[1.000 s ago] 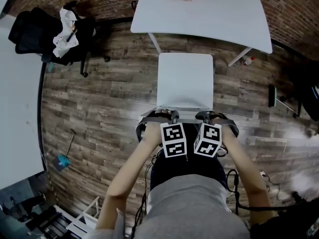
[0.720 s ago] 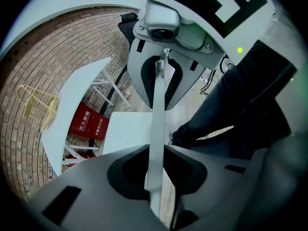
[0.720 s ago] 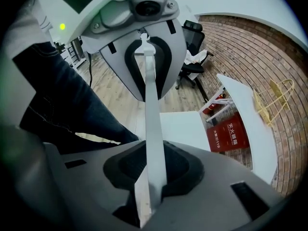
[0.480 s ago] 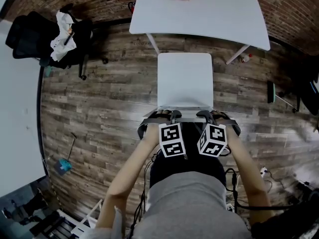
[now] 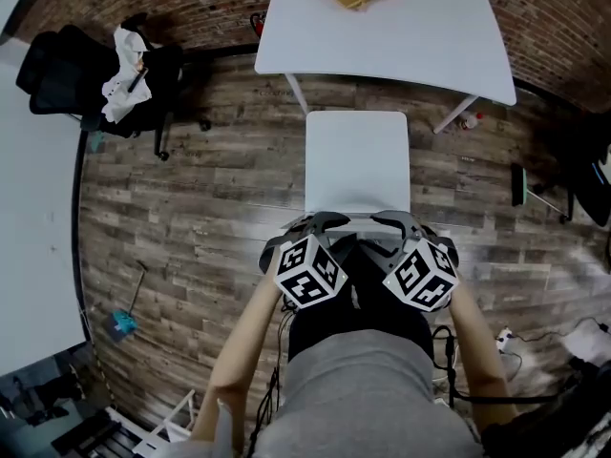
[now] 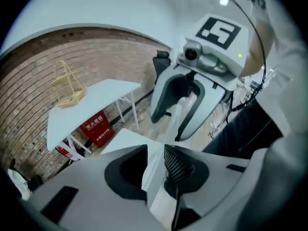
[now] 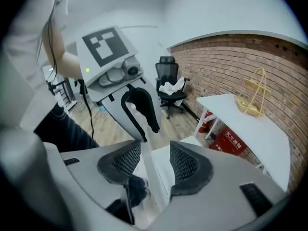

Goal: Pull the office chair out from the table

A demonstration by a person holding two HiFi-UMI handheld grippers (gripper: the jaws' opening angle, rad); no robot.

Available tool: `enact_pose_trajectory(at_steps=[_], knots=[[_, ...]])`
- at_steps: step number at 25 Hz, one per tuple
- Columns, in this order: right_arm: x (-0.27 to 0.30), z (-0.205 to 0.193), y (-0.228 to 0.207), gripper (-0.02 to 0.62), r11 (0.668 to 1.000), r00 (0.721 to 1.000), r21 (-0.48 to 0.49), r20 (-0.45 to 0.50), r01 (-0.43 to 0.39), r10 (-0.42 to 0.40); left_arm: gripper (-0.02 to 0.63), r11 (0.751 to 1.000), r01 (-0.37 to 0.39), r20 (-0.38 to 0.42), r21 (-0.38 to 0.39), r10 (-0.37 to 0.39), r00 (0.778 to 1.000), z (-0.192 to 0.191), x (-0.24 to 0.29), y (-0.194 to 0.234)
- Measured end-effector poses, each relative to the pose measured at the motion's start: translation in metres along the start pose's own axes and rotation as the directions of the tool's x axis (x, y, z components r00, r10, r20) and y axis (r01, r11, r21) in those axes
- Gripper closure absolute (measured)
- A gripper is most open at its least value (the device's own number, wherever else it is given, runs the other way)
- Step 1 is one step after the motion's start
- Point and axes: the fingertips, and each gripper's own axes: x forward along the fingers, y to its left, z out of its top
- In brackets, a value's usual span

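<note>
White chair point(image 5: 358, 160) clear of table point(image 5: 382, 36) edge | left gripper point(image 5: 320, 223), right gripper point(image 5: 391, 223) jaws opening, backrest point(image 7: 147, 171) loose between | step: letting go | next: lift both clear

The white chair point(image 5: 357, 160) is seen upright, its seat set just near of the white table point(image 5: 420, 36), clear of it.

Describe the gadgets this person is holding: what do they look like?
Two pale grey plastic tongs, the left gripper and the right gripper, have black ribbed pads. Each carries a white cube printed with black square markers. A black cable hangs beside the right forearm. No sleeves cover the forearms.
</note>
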Motion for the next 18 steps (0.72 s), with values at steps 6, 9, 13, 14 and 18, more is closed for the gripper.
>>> enact_pose_trajectory(at_steps=[6,9,13,14,18], knots=[[-0.027,0.041,-0.042,0.424,0.963,0.965,0.243,0.206,0.113,-0.165,0.512,0.972,-0.172,0.2,-0.162,0.203,0.959,0.045,-0.045,0.05],[-0.042,0.062,-0.066,0.499,0.927,0.912,0.323,0.292,0.191,-0.29,0.564,0.935,-0.257,0.287,-0.244,0.323,0.902,0.066,-0.068,0.077],[-0.065,0.092,-0.086,0.564,0.873,0.823,0.435,0.397,0.221,-0.406,0.584,0.875,-0.309,0.415,-0.373,0.455,0.788,0.099,-0.104,0.101],[-0.07,0.097,-0.091,0.568,0.857,0.804,0.465,0.411,0.221,-0.43,0.586,0.857,-0.326,0.422,-0.4,0.488,0.764,0.104,-0.11,0.105],[-0.087,0.107,-0.111,0.571,0.77,0.72,0.583,0.415,0.259,-0.556,0.586,0.787,-0.4,0.414,-0.469,0.596,0.688,0.119,-0.124,0.118]])
